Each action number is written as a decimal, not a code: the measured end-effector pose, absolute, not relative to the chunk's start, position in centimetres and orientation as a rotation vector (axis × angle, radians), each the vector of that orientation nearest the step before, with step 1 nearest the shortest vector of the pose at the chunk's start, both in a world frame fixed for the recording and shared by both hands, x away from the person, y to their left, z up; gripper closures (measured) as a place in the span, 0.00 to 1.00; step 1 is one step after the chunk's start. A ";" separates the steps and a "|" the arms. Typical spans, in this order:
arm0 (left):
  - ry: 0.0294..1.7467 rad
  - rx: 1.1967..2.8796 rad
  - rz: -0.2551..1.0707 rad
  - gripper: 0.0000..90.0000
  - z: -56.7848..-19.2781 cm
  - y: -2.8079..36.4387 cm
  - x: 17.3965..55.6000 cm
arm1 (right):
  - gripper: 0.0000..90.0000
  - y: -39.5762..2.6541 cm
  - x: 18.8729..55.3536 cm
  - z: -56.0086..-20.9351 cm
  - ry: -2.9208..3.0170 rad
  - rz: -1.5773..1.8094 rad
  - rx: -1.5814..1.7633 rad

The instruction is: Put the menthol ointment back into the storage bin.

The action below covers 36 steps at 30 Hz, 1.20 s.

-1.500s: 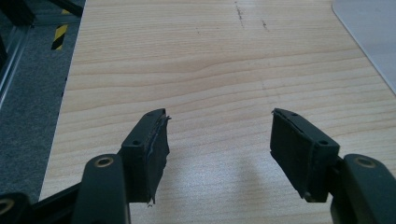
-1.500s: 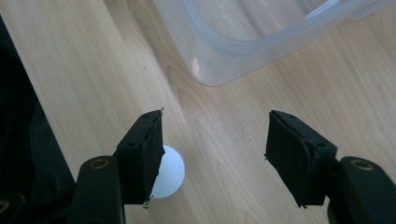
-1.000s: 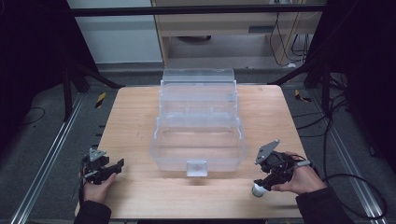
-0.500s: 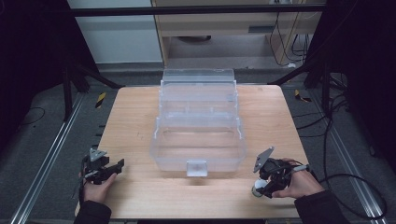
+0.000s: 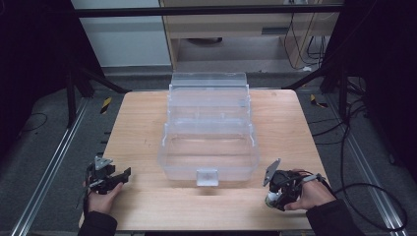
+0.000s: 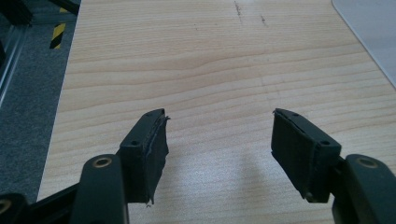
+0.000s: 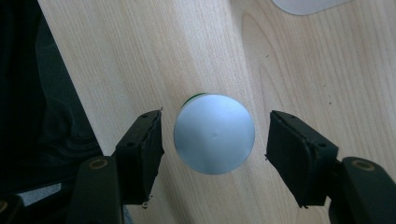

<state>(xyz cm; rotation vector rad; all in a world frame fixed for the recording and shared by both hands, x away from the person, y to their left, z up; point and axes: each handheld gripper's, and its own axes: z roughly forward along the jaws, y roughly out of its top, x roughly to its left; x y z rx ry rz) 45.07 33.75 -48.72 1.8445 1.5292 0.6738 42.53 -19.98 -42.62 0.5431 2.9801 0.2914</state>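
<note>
The right claw point(image 7: 214, 135) hangs open above the desk point(image 7: 308, 56), its 2 jaws either side of a round silver-topped can point(image 7: 214, 134) without touching it. The left claw point(image 6: 219, 140) gapes wide over bare wood, a clear plastic box point(image 5: 209, 130) ahead between both claws.

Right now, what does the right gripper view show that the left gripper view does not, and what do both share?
Right gripper view: a round silver cap with a green edge sits between the open right claw, its jaws apart from it on both sides. Left gripper view: the open left claw has bare wood between its jaws, and grey floor lies beyond the table edge. Both: the wooden table and a corner of the clear plastic box.
</note>
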 end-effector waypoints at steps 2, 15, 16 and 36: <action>1.529 1.846 0.676 0.40 -48.7 33.8 45.1 | 0.41 -19.8 42.6 -42.8 2.984 0.279 0.530; 1.529 1.846 0.675 0.40 -48.7 33.8 45.1 | 0.51 -19.4 43.1 -43.4 3.015 0.225 0.515; 1.529 1.847 0.675 0.40 -48.7 33.8 45.1 | 0.52 -19.4 43.1 -43.5 3.016 0.214 0.517; 1.529 1.847 0.675 0.40 -48.7 33.8 45.1 | 0.56 -19.4 43.4 -43.3 3.026 0.211 0.568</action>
